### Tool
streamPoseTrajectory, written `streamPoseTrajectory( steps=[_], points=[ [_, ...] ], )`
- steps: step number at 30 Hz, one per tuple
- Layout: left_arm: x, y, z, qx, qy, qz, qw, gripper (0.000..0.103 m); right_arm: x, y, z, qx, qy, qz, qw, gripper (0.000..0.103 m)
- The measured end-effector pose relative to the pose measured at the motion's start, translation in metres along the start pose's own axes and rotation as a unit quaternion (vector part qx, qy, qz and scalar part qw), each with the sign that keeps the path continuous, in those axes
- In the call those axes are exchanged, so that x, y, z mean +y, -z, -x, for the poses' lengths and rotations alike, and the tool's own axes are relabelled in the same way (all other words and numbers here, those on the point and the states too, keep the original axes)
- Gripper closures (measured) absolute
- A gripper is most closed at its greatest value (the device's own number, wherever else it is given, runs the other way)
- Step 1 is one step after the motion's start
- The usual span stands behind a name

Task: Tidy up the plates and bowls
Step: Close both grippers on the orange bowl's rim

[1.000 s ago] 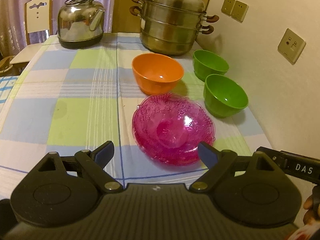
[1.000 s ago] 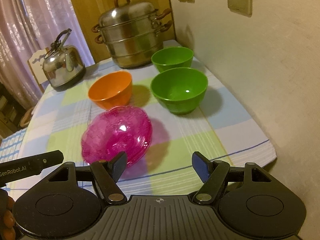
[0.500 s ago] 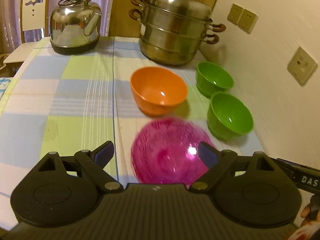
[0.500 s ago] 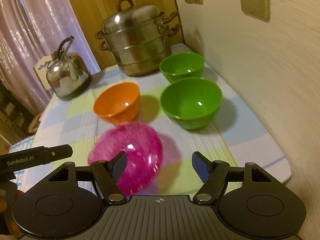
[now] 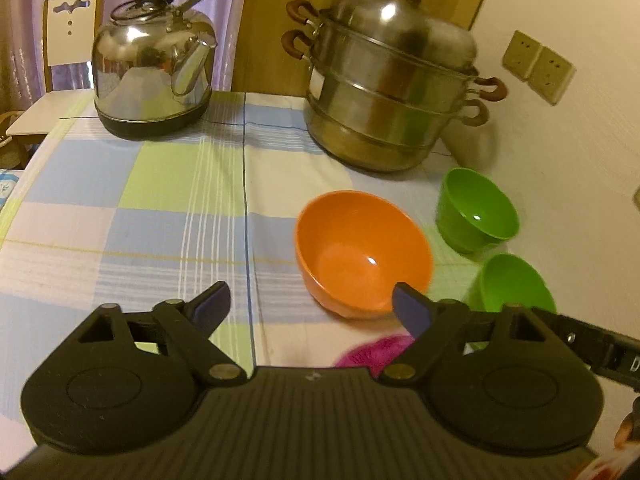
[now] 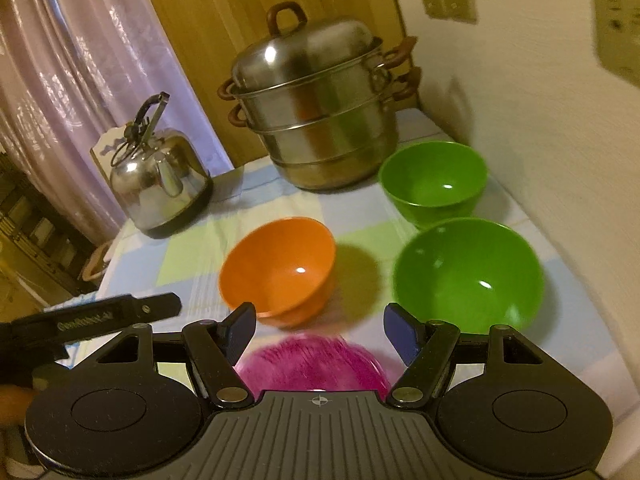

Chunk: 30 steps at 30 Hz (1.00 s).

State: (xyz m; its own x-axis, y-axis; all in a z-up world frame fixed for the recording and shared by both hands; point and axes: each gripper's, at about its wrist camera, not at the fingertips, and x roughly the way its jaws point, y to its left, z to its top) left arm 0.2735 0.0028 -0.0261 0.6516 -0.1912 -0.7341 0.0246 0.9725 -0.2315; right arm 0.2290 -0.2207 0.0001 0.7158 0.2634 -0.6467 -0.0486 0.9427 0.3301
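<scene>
left tongs (image 5: pixel 310 300) spread, empty | right tongs (image 6: pixel 320 326) spread, empty | pink plate (image 6: pixel 312 364) on desk (image 5: pixel 120 220) just below both | orange bowl (image 6: pixel 280 268) beyond, empty | two green bowls (image 6: pixel 468 272) rightward, empty

Dim warm indoor light, glare on steamer pot (image 5: pixel 394 92) (kettle too), motion blur, fisheye-bent edges.

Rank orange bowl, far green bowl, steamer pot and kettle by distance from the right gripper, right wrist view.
From the right gripper:
1. Orange bowl, just ahead, slightly left.
2. Far green bowl, ahead right, by the wall.
3. Steamer pot, back centre.
4. Kettle, back left; close call with the pot.
</scene>
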Motion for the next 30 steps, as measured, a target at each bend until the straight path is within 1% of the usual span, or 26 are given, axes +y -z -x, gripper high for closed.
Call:
streamPoseTrajectory(
  steps=[2, 6, 9, 10, 12, 13, 16, 18, 20, 21, 23, 25, 26, 28, 30],
  points=[
    [0.004, -0.006, -0.013, 0.003, 0.002, 0.0, 1.0, 0.026, 0.002, -0.007, -0.016, 0.0, -0.005, -0.001, 1.0, 0.032],
    [0.009, -0.018, -0.039, 0.007, 0.008, -0.001, 0.9999, 0.028, 0.004, -0.02, -0.049, 0.01, -0.005, -0.002, 1.0, 0.032],
    [0.011, -0.025, -0.059, 0.008, 0.023, 0.0, 0.9997, 0.037, 0.001, -0.029, -0.074, 0.022, -0.002, -0.008, 1.0, 0.039],
    [0.011, -0.027, -0.064, 0.01, 0.023, -0.001, 0.9997, 0.039, 0.0, -0.032, -0.084, 0.027, 0.001, -0.007, 1.0, 0.042],
    [0.011, -0.031, -0.076, 0.014, 0.019, -0.006, 0.9997, 0.043, -0.001, -0.033, -0.098, 0.034, 0.009, -0.004, 0.999, 0.044],
    [0.011, -0.032, -0.08, 0.016, 0.021, -0.007, 0.9996, 0.047, -0.002, -0.033, -0.105, 0.039, 0.013, -0.002, 0.999, 0.045],
    [0.011, -0.036, -0.095, 0.027, 0.026, -0.011, 0.9992, 0.053, -0.004, -0.033, -0.124, 0.052, 0.021, 0.0, 0.998, 0.05],
    [0.009, -0.037, -0.103, 0.032, 0.025, -0.019, 0.999, 0.057, -0.006, -0.033, -0.133, 0.059, 0.024, 0.002, 0.998, 0.053],
    [0.008, -0.038, -0.111, 0.038, 0.023, -0.024, 0.9987, 0.061, -0.007, -0.033, -0.143, 0.066, 0.03, 0.006, 0.997, 0.059],
    [0.008, -0.038, -0.114, 0.041, 0.024, -0.025, 0.9985, 0.064, -0.007, -0.033, -0.146, 0.068, 0.033, 0.008, 0.997, 0.06],
    [0.007, -0.038, -0.119, 0.045, 0.026, -0.029, 0.9982, 0.066, -0.008, -0.033, -0.153, 0.076, 0.035, 0.008, 0.996, 0.067],
    [0.007, -0.038, -0.121, 0.049, 0.027, -0.034, 0.9979, 0.073, -0.009, -0.033, -0.159, 0.085, 0.037, 0.007, 0.996, 0.072],
    [0.007, -0.038, -0.123, 0.052, 0.025, -0.036, 0.9977, 0.075, -0.009, -0.033, -0.162, 0.088, 0.037, 0.008, 0.995, 0.074],
    [0.007, -0.038, -0.127, 0.057, 0.024, -0.038, 0.9974, 0.079, -0.008, -0.032, -0.166, 0.095, 0.038, 0.009, 0.995, 0.076],
    [0.006, -0.038, -0.129, 0.058, 0.024, -0.039, 0.9973, 0.08, -0.007, -0.033, -0.169, 0.097, 0.041, 0.009, 0.994, 0.076]
  ],
)
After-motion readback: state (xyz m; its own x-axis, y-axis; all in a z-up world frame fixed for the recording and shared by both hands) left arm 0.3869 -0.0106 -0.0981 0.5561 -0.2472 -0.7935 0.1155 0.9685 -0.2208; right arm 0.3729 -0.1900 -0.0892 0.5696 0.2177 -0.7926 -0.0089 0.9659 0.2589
